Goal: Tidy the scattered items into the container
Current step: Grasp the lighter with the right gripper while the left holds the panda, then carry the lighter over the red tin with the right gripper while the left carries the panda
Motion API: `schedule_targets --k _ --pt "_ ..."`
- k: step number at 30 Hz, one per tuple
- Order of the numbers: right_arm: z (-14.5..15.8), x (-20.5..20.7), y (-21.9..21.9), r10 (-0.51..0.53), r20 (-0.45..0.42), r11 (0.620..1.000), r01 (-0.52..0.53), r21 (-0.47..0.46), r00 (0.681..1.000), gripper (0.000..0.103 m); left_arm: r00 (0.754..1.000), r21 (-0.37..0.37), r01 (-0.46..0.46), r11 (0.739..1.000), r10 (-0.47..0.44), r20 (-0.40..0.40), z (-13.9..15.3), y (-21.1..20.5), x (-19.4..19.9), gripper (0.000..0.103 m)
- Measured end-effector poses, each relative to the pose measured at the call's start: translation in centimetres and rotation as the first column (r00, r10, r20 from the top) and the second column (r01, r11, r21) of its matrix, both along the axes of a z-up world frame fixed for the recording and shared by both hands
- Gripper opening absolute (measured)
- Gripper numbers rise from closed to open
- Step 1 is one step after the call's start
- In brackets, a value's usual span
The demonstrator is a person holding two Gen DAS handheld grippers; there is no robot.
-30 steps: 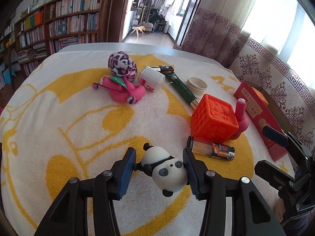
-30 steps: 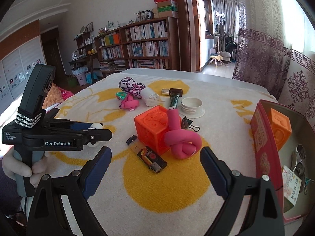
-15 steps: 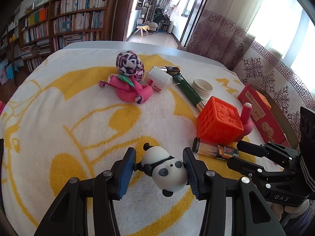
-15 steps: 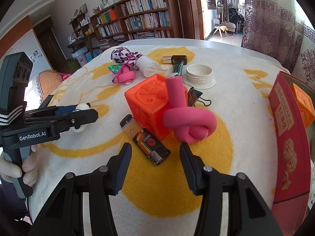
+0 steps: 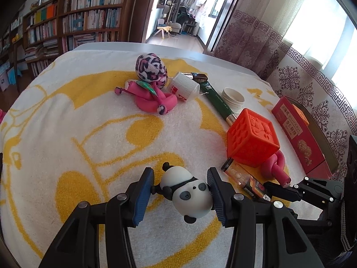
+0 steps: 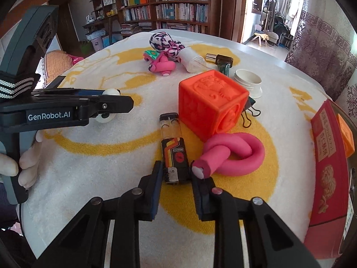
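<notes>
A small panda figure (image 5: 185, 192) sits between the blue pads of my left gripper (image 5: 180, 174), which is shut on it just over the white and yellow blanket. A lighter with an orange-striped label (image 6: 174, 149) lies on the blanket. Its near end is between the fingers of my right gripper (image 6: 175, 172), whose jaws are closing, with thin gaps still showing on both sides. The red box (image 6: 325, 156) stands at the right edge and holds an orange block (image 6: 347, 138). A gloved hand (image 6: 26, 163) holds the left gripper (image 6: 125, 102).
An orange cube (image 6: 212, 102) and a knotted pink foam tube (image 6: 236, 154) lie right beside the lighter; the tube's end touches my right finger. Farther off are a binder clip (image 6: 250, 114), a white lid (image 6: 248, 80), a green tube (image 5: 216, 98), a white roll (image 5: 184, 87), a pink toy (image 5: 154, 98) and a leopard-print ball (image 5: 151, 67).
My right gripper has come down and forward over the lighter, and its jaws have narrowed from wide open to just around it. The left gripper keeps still with the panda.
</notes>
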State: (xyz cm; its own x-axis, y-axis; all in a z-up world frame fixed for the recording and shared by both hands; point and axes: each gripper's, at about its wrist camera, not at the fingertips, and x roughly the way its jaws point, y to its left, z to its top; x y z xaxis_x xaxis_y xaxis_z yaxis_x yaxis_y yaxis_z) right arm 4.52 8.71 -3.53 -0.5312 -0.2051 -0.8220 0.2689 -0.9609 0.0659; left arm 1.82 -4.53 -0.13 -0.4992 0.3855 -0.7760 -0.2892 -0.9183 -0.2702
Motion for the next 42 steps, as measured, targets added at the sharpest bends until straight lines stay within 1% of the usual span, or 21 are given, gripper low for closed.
schedule_targets --k 2,4,7,9,12,14,15,16,18,22,27,30,32,37,42 --pt "0.1 0.6 -0.2 0.002 0.014 1.0 -0.002 -0.016 1.0 0.028 1.0 0.002 -0.001 1.0 0.001 -0.001 0.0 0.0 0.0 0.051" --pt "0.2 0.8 -0.4 -0.007 0.014 1.0 0.007 -0.01 1.0 0.028 1.0 0.002 0.003 1.0 -0.003 -0.004 0.1 0.0 0.1 0.051" --pt "0.1 0.0 -0.6 -0.02 0.013 1.0 0.02 -0.014 1.0 0.032 1.0 -0.002 0.008 1.0 -0.008 -0.009 0.2 0.1 0.2 0.051" --pt "0.1 -0.6 -0.9 -0.027 0.011 0.999 0.028 -0.016 1.0 0.032 1.0 -0.001 0.004 1.0 -0.004 -0.007 0.1 0.0 0.1 0.051" --pt "-0.1 -0.6 -1.6 -0.03 -0.009 0.999 0.031 0.025 0.999 0.032 1.0 0.005 -0.003 1.0 0.003 -0.003 0.1 -0.3 0.0 0.051" --pt "-0.1 -0.2 -1.8 -0.029 -0.016 0.999 0.029 0.03 0.999 0.028 1.0 0.009 -0.004 1.0 0.004 -0.001 0.1 -0.4 0.0 0.051" --pt "0.0 0.0 -1.6 -0.032 -0.015 0.999 0.032 0.012 0.999 0.025 1.0 0.012 -0.002 1.0 0.002 -0.001 0.1 -0.4 0.0 0.051" --pt "0.1 0.2 -1.2 -0.038 -0.011 0.999 0.038 -0.018 0.999 0.025 1.0 0.013 0.0 1.0 0.0 -0.003 0.2 -0.3 0.1 0.051" --pt "0.3 0.7 -0.2 -0.057 -0.001 0.993 0.056 -0.103 0.998 0.025 1.0 0.012 0.005 1.0 -0.005 -0.008 0.3 -0.2 0.2 0.051" --pt "1.5 2.1 1.9 -0.109 -0.019 0.966 0.101 -0.239 0.994 0.025 1.0 0.008 0.005 1.0 -0.004 -0.006 0.2 -0.1 0.1 0.051" --pt "3.3 4.2 4.6 -0.199 -0.079 0.945 0.17 -0.278 0.977 0.025 1.0 0.002 0.006 1.0 -0.006 -0.006 0.1 -0.1 0.1 0.051" --pt "4.4 5.4 6.9 -0.27 -0.112 0.929 0.229 -0.289 0.956 0.025 1.0 -0.006 0.015 1.0 -0.015 -0.002 0.0 0.2 0.1 0.051" --pt "5.2 6.3 8.7 -0.327 -0.137 0.915 0.276 -0.295 0.935 0.025 1.0 -0.01 0.023 1.0 -0.023 -0.002 -0.1 0.5 0.2 0.051" --pt "6.8 8.4 13.4 -0.469 -0.175 0.864 0.408 -0.296 0.866 0.025 1.0 -0.004 0.029 1.0 -0.029 0.003 0.3 1.2 0.6 0.051" --pt "7.1 10.1 16.9 -0.57 -0.198 0.813 0.513 -0.275 0.797 0.025 0.997 -0.012 0.069 0.998 -0.07 -0.014 1.2 3.2 1.5 0.051"
